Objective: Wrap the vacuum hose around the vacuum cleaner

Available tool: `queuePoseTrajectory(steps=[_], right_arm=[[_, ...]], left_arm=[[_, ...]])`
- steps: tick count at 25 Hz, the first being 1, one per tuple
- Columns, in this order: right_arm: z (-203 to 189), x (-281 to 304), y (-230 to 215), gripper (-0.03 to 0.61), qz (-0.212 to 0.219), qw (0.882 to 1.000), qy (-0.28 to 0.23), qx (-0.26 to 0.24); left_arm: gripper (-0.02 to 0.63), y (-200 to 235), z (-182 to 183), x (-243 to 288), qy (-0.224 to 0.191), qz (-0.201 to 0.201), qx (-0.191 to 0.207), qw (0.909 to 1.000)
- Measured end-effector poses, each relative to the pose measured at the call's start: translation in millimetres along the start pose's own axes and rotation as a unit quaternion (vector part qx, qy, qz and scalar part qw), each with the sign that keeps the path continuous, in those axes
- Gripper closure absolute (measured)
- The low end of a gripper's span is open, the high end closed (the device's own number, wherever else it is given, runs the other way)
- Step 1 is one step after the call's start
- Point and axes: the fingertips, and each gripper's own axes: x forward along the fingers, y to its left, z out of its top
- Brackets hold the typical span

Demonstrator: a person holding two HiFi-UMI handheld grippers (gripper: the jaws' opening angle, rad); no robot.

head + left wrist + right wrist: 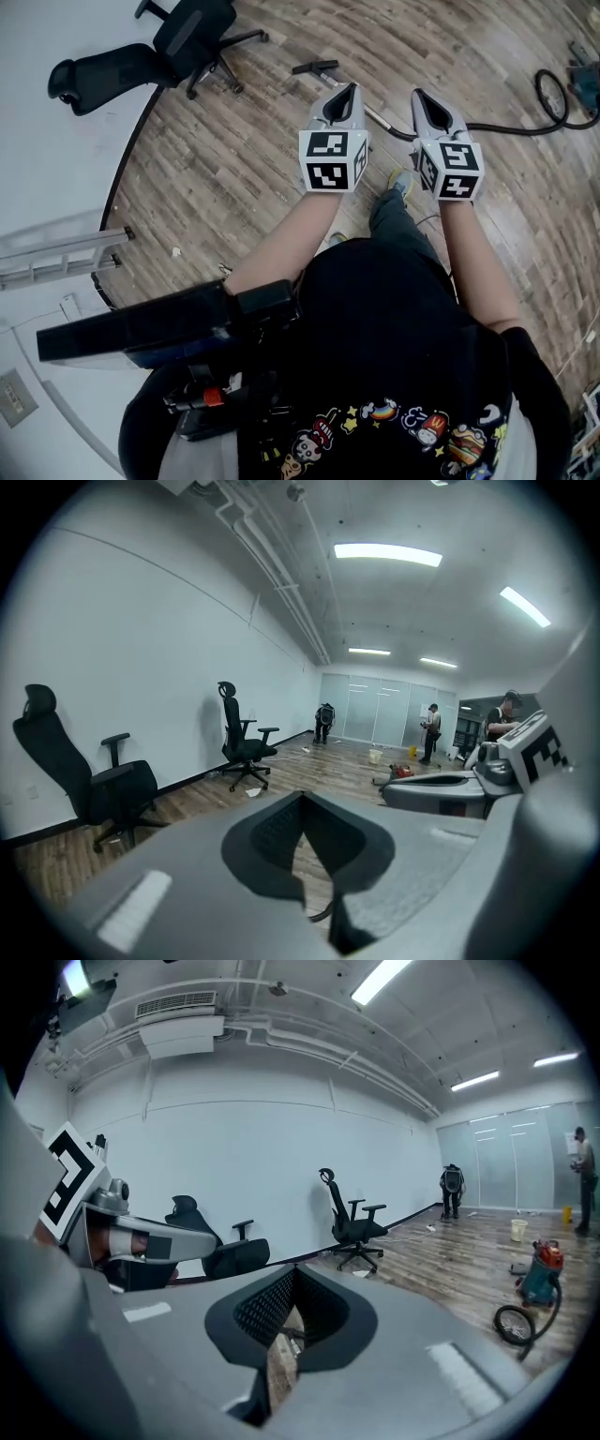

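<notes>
Left gripper [348, 90] and right gripper [418, 95] closed, empty; hose [511, 129] seemingly lies beyond.

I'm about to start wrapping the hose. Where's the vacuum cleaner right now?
The vacuum cleaner stands on the wood floor at the right gripper view's far right, with the coiled hose just beside it.

Vacuum hose [521, 129] on floor [234, 169] ahead; vacuum cleaner [542, 1277] right; chair [187, 37] left.

Legible text: none.
Marker cubes [330, 161]: square codes only, no letters.
Shirt print [403, 427], below the cubes: cartoons, wordless.
</notes>
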Motion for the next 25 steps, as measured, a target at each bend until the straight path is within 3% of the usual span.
queuePoseTrajectory(steps=[5,11,17,25], right_arm=[[8.8,36.6,-53.6,0.558,0.031,0.999,0.013,0.007],[14.5,64.6,-79.2,0.557,0.051,0.998,0.017,0.015],[9.5,78.9,-97.3,0.558,0.037,0.998,0.020,0.035],[17.6,114.0,-96.3,0.557,0.012,0.999,0.028,0.036]], left_arm=[[0.614,-8.3,6.2,58.9,0.020,0.023,-0.016,0.9994],[0.614,-4.8,12.2,100.6,0.038,0.034,-0.020,0.9985],[0.614,-7.6,13.7,130.1,0.051,0.019,-0.012,0.9985],[0.614,22.4,16.3,167.4,0.074,-0.022,-0.021,0.9968]])
